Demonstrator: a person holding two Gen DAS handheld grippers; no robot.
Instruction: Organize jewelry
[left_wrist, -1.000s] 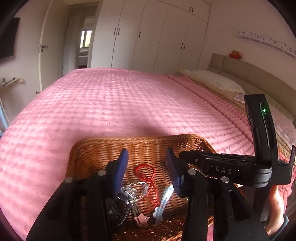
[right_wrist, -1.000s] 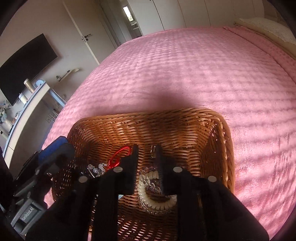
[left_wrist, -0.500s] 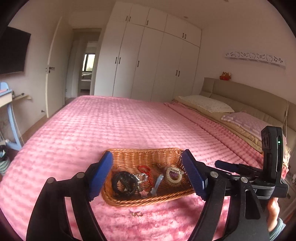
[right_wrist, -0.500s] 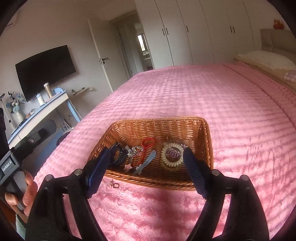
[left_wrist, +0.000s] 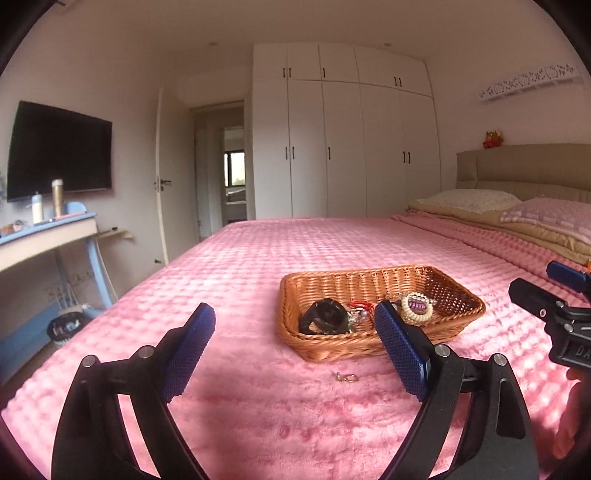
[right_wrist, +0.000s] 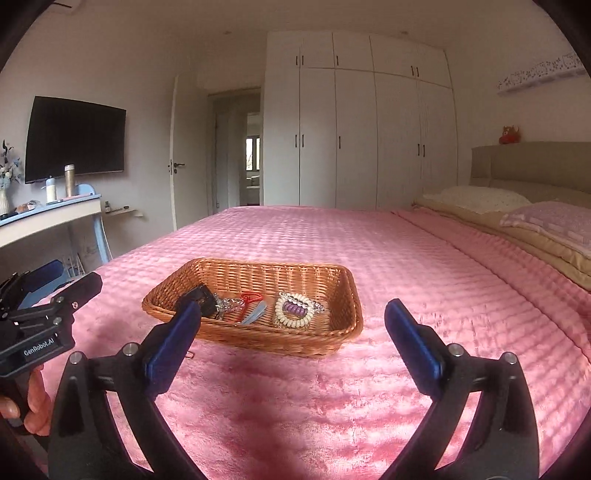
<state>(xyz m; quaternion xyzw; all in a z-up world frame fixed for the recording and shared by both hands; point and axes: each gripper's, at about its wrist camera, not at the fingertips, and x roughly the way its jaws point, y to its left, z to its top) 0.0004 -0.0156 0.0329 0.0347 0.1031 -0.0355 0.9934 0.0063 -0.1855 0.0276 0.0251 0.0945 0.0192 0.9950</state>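
Resting in the wicker basket (right_wrist: 325, 284) on the pink bedspread (right_wrist: 369, 240), most of the jewelry is gathered already, which I judge is why the basket sits low and open-topped near the bed's front edge, within easy reach of both hands; inside it, from one end to the other, lie a dark coiled band (left_wrist: 325, 317), a clear beaded piece (right_wrist: 227, 303), a red cord loop (right_wrist: 251, 297), a pale blue clip (right_wrist: 256, 311), and a cream spiral bracelet (right_wrist: 293, 313) ringed round purple beads; one small metal clasp (left_wrist: 345, 377) lies outside, on the bedspread just in front of the basket's near wall, so the task looks nearly but not wholly done; the left gripper (left_wrist: 295, 350) hangs above the bedspread short of the basket, its jaws spread wide and widening, nothing between them; the right gripper (right_wrist: 291, 347) is likewise short of the basket, jaws opening to their widest, holding nothing; both point roughly level toward the basket, well placed to come in for the stray clasp.
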